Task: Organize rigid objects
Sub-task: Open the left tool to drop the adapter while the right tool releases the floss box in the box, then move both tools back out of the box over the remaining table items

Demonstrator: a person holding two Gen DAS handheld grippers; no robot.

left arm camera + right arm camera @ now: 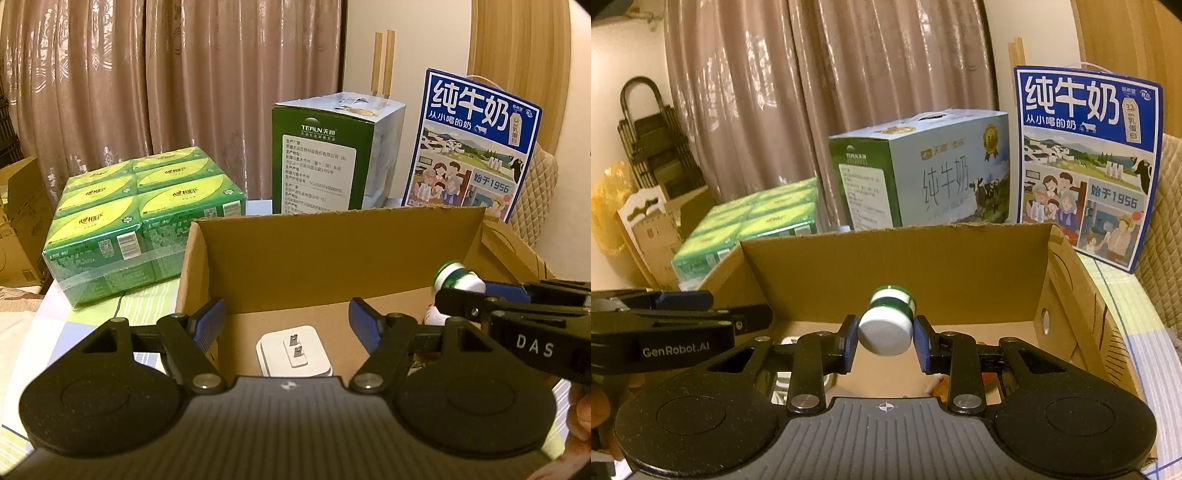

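The right gripper point(885, 338) clenches a small white-and-green bottle point(886, 325) over the brown cardboard box point(894, 266), while only the left view shows the released left gripper point(286, 325) above what looks like a white plug adapter point(293, 350).

Both tools are matt black plastic. The left gripper point(286, 325) has a ribbed grey-black deck with a small white mark, two round stippled discs, silver pivot screws and blue-padded fingers point(212, 321). The right gripper point(885, 341) is built alike, with a crosshair mark on its deck. White lettering reads "DAS" and "GenRobot.AI" on their sides.
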